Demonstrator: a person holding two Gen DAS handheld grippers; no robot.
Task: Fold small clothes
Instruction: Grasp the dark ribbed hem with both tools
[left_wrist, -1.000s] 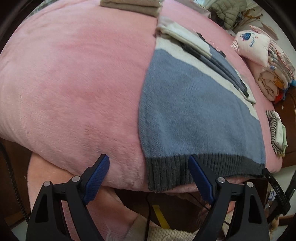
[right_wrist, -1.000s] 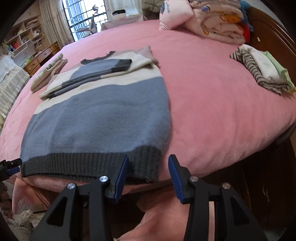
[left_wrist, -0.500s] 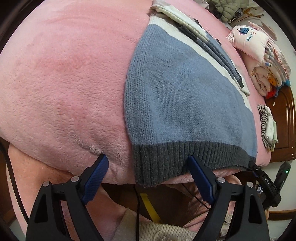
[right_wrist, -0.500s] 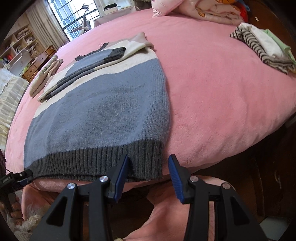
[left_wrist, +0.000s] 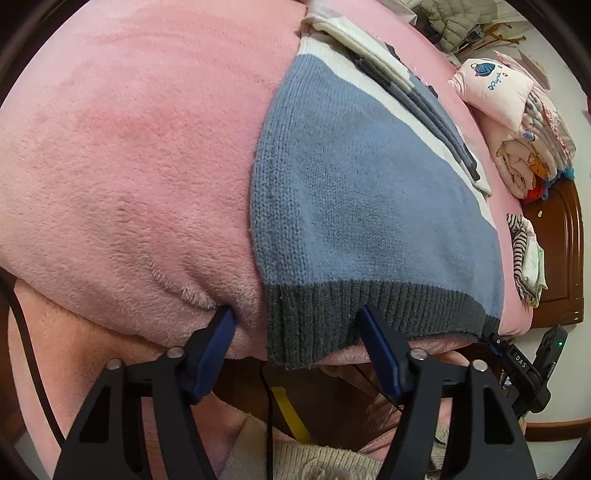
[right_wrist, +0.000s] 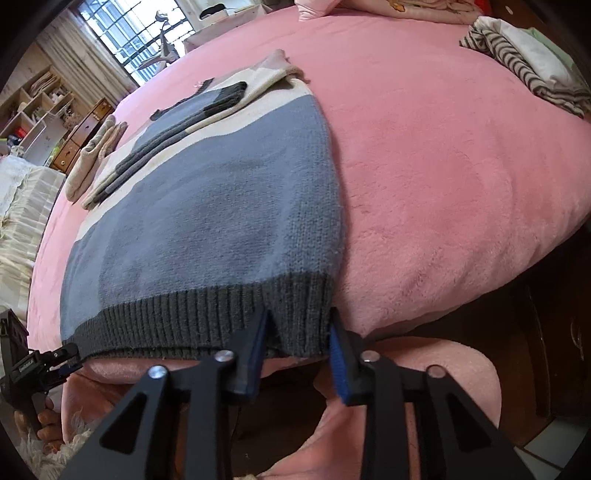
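Observation:
A knit sweater (left_wrist: 362, 192), blue with a white band and a dark grey ribbed hem (left_wrist: 332, 317), lies flat on the pink bed, its sleeves folded across the top. It also shows in the right wrist view (right_wrist: 207, 214). My left gripper (left_wrist: 295, 325) is open, its jaws on either side of the hem's left corner at the bed edge. My right gripper (right_wrist: 299, 325) is open, its jaws on either side of the hem's right corner (right_wrist: 303, 317). Neither has closed on the fabric.
The pink blanket (left_wrist: 122, 158) covers the bed. Folded striped clothes (right_wrist: 528, 70) lie at the right edge, with pillows and folded bedding (left_wrist: 517, 122) beyond. A folded beige garment (right_wrist: 92, 158) lies far left. A wooden bed frame (left_wrist: 561, 258) and shelves (right_wrist: 40, 107) surround the bed.
Both grippers have moved forward to the bed edge. Their jaws now sit on either side of the sweater's hem corners. The right gripper's jaws have narrowed slightly.

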